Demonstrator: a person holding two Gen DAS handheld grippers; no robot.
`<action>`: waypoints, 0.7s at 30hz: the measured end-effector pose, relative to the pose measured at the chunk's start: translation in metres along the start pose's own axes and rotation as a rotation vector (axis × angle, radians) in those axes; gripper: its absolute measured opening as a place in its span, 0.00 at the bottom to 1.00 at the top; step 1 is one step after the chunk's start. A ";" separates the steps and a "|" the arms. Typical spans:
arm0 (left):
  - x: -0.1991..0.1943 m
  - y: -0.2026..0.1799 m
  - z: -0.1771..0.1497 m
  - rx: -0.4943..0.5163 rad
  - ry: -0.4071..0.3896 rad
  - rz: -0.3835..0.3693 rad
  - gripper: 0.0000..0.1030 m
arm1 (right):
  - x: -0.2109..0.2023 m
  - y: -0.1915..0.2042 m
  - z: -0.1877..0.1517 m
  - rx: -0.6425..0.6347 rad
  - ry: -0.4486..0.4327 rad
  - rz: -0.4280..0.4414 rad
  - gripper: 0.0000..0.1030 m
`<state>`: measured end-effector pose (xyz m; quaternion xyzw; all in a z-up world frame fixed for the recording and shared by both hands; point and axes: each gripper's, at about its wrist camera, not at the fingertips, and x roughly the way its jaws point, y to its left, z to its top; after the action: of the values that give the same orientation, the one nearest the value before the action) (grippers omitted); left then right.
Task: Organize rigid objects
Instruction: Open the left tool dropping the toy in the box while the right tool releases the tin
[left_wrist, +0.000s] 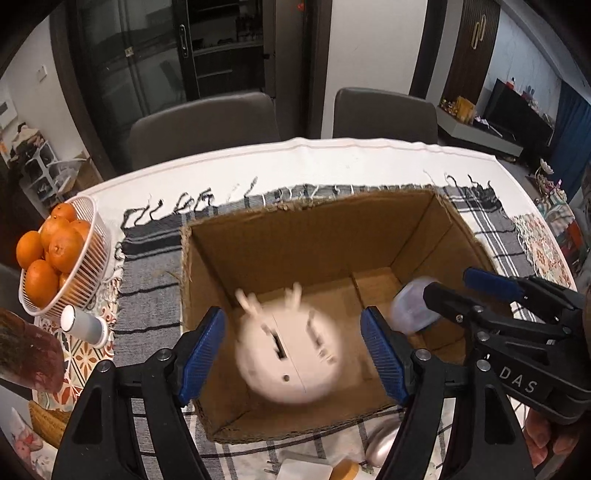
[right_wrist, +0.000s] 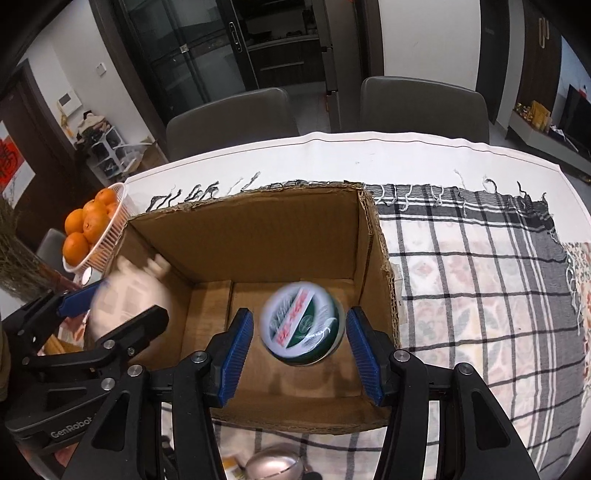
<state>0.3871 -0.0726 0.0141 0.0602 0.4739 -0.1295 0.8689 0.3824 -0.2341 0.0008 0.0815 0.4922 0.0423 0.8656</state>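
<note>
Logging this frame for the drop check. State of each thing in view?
left hand-held gripper: open, over the box
white round object: blurred, between the fingers, untouched
right hand-held gripper: open, over the box
green-labelled tin: blurred, untouched
cardboard box: open-topped
white basket: holds oranges

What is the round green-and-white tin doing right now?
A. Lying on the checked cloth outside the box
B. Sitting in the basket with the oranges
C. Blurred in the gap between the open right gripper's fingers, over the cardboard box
C: the tin shows motion-blurred between the spread fingers of the right gripper, touching neither, above the cardboard box.
</note>
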 end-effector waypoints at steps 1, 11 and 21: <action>-0.003 0.000 0.000 0.001 -0.008 0.000 0.76 | -0.001 0.000 0.000 0.000 -0.003 0.004 0.52; -0.048 0.000 -0.013 -0.015 -0.108 0.026 0.76 | -0.038 0.008 -0.006 0.009 -0.100 0.011 0.53; -0.089 0.007 -0.047 -0.015 -0.202 0.040 0.76 | -0.083 0.026 -0.034 0.009 -0.220 -0.022 0.55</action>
<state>0.3054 -0.0399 0.0630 0.0497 0.3835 -0.1139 0.9151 0.3103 -0.2182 0.0587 0.0842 0.3954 0.0217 0.9144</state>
